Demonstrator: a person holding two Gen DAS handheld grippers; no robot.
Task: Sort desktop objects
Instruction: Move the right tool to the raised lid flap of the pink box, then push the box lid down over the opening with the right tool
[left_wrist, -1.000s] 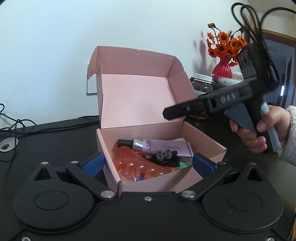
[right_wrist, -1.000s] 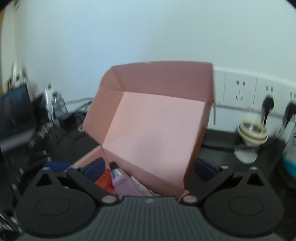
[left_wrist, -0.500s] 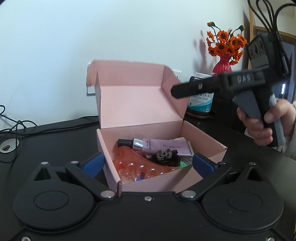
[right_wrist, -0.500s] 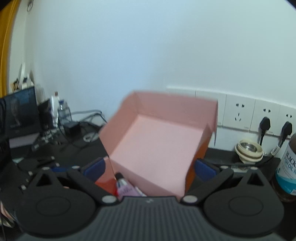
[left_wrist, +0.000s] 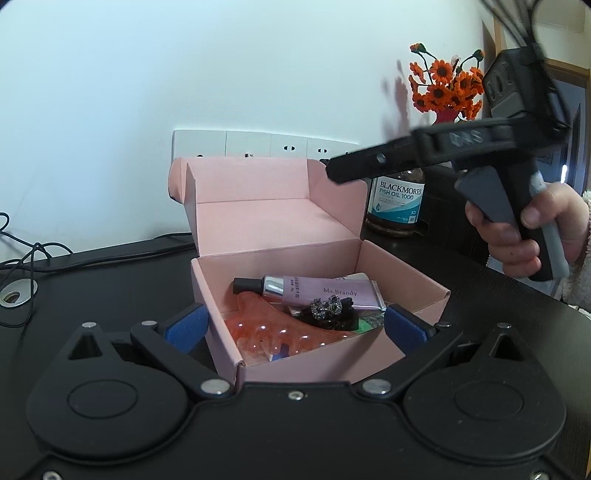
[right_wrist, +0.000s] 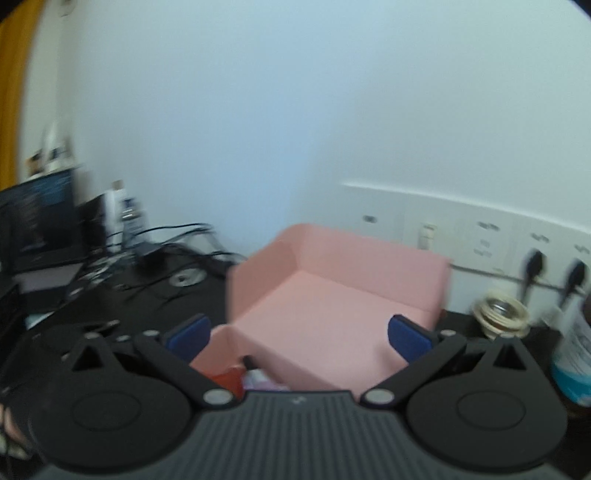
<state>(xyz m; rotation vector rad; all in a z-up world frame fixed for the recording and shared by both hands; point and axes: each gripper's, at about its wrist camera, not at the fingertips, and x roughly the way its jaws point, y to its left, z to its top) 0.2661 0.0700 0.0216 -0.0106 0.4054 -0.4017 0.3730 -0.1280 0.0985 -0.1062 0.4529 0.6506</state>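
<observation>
The pink box (left_wrist: 295, 295) sat on the black desk (left_wrist: 110, 280) directly ahead of the left gripper (left_wrist: 295, 326), whose blue-padded fingers (left_wrist: 184, 326) stood wide apart on either side of the box's near end without clearly touching it; I could not tell whether they pressed the walls. Inside lay a lilac tube (left_wrist: 317, 291), an orange comb-like piece (left_wrist: 273, 332) and a dark beaded hair clip (left_wrist: 328, 312), all below the rim. The lid (left_wrist: 266, 218) slanted forward over the back of the box, partly lowered, with the right gripper (left_wrist: 373, 166) held in a hand (left_wrist: 524, 236) just above its right flap; a fish oil bottle (left_wrist: 397, 205) and a vase of orange flowers (left_wrist: 447, 92) stood behind. From the right wrist, blurred, the lid (right_wrist: 332, 295) filled the space ahead of that gripper (right_wrist: 297, 338), its fingers (right_wrist: 406, 338) likewise spread and empty. The step looked like closing the lid: it would go best by pressing downward evenly near the lid's front edge, steadying the base with the left gripper, and guiding the side flaps inside the walls so nothing snagged the tube.
</observation>
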